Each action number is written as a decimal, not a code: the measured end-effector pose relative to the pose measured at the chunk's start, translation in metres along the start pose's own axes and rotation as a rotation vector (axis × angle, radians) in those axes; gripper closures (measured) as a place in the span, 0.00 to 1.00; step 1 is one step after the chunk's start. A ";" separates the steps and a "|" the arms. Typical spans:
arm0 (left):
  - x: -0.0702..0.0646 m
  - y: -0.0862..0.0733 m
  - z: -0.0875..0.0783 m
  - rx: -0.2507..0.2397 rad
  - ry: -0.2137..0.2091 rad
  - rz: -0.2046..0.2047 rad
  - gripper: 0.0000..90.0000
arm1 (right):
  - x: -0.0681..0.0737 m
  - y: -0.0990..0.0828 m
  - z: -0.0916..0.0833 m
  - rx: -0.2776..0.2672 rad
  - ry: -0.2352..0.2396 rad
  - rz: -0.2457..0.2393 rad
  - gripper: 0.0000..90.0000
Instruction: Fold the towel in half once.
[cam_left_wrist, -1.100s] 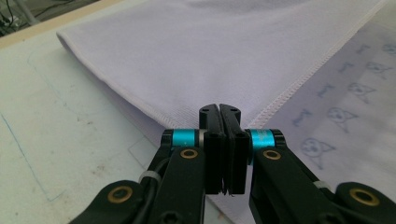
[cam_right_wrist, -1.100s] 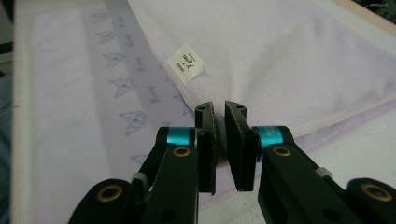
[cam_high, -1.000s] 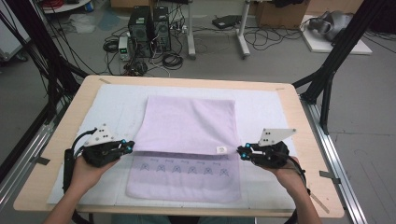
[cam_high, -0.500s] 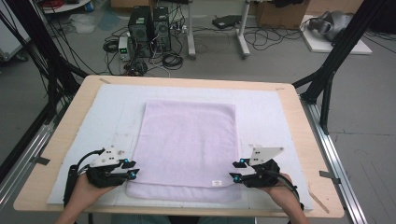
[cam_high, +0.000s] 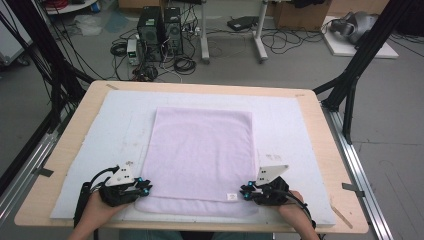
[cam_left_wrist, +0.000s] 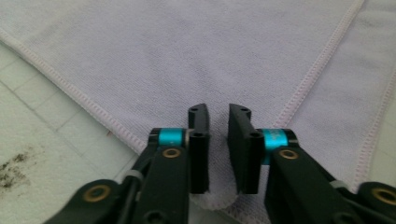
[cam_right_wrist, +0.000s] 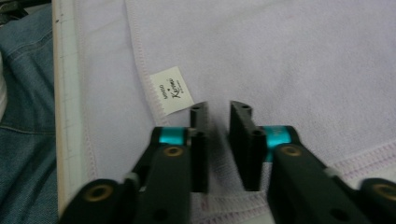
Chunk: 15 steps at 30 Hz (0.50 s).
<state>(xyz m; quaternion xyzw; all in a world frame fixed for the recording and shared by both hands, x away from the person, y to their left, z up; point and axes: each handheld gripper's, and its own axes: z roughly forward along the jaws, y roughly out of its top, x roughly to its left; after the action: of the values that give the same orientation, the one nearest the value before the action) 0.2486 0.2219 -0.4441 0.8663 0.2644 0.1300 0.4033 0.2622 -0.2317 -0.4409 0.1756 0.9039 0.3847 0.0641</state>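
Lilac towel (cam_high: 200, 155): folded, flat on the white mat (cam_high: 290, 130), near table edge. Left gripper (cam_high: 145, 188) at its near left corner, right gripper (cam_high: 243, 192) at near right corner beside the label (cam_right_wrist: 173, 88); both jaw pairs, just closing, stand narrowly apart over cloth, not pinching.
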 end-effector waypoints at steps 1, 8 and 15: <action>-0.001 0.001 0.000 0.004 0.007 0.006 0.94 | 0.000 0.000 0.000 0.001 -0.004 -0.006 0.94; 0.001 0.003 -0.005 -0.012 0.009 -0.011 0.97 | -0.001 0.003 -0.009 -0.039 -0.002 0.012 0.97; 0.001 0.014 -0.020 -0.071 0.018 -0.024 0.97 | 0.000 0.012 -0.025 -0.087 -0.014 0.001 0.97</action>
<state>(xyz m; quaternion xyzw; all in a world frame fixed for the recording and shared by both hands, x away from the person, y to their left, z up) 0.2455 0.2275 -0.4201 0.8471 0.2736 0.1421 0.4329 0.2591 -0.2414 -0.4149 0.1758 0.8858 0.4225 0.0777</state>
